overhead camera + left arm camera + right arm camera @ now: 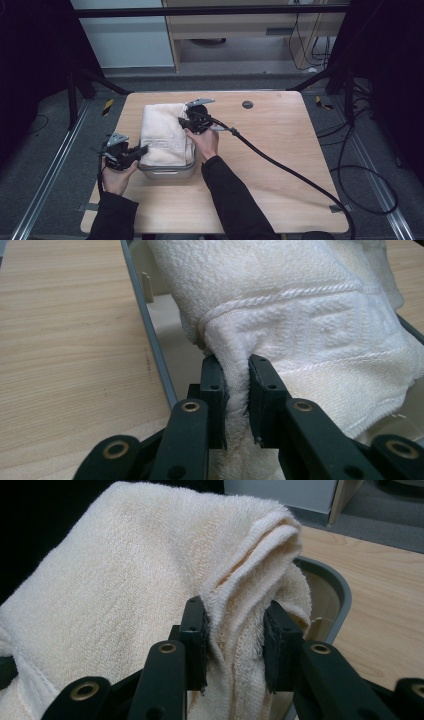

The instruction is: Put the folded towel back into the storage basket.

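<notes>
A folded cream towel (pixel 162 134) lies over a grey rectangular container (pixel 167 173) on the wooden table (pixel 280 165). My left gripper (pixel 142 149) grips the towel's near left corner; in the left gripper view its jaws (pixel 237 390) are shut on a fold of the towel (pixel 300 330). At the towel's right edge my right gripper (pixel 184 122) pinches several layers, and in the right gripper view the towel (pixel 125 590) bunches between the jaws (pixel 235 640). The container's rim (pixel 340 595) shows to the right of the towel.
A thick black cable (pixel 290 172) trails from my right gripper across the table to its right front corner. A small dark round hole (pixel 247 104) sits near the table's far edge. Black frame legs and cables stand on the floor around the table.
</notes>
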Action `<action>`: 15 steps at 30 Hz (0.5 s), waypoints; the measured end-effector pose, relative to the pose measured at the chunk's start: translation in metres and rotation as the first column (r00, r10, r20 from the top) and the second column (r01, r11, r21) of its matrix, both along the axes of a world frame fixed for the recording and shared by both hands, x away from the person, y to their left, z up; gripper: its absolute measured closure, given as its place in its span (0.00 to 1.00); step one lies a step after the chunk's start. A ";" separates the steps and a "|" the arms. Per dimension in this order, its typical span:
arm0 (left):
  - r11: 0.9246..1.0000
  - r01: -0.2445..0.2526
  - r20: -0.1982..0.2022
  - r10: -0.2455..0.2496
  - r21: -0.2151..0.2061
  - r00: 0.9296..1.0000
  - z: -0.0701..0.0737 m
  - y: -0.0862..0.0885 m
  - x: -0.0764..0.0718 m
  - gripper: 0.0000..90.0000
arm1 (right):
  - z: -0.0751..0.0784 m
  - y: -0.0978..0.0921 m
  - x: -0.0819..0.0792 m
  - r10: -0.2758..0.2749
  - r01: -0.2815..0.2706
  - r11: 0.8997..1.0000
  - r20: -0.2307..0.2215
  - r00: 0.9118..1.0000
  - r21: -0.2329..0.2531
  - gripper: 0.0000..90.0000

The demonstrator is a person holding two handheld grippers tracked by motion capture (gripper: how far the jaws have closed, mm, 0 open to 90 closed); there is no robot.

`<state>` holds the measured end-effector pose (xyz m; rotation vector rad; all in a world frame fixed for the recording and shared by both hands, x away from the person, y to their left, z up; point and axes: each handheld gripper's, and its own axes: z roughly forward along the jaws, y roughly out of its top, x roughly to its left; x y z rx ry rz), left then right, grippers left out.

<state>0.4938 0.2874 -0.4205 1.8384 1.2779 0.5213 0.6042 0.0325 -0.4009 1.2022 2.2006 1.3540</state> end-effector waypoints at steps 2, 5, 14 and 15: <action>1.000 -0.002 -0.005 0.003 0.005 1.000 -0.002 -0.001 0.001 0.87 | -0.003 0.000 0.001 -0.002 0.002 1.000 -0.005 1.000 -0.001 0.75; 1.000 -0.004 -0.011 0.004 0.016 1.000 -0.004 -0.002 0.002 0.87 | -0.007 -0.001 0.001 -0.005 0.005 1.000 -0.006 1.000 -0.007 0.75; 0.999 -0.010 -0.043 0.012 0.037 0.999 -0.011 -0.004 0.006 0.86 | -0.018 0.001 0.001 -0.010 0.010 0.999 -0.005 1.000 -0.032 0.72; 0.999 -0.012 -0.046 0.014 0.045 0.999 -0.012 -0.005 0.007 0.86 | -0.019 0.002 0.001 -0.007 0.007 0.999 -0.001 1.000 -0.046 0.72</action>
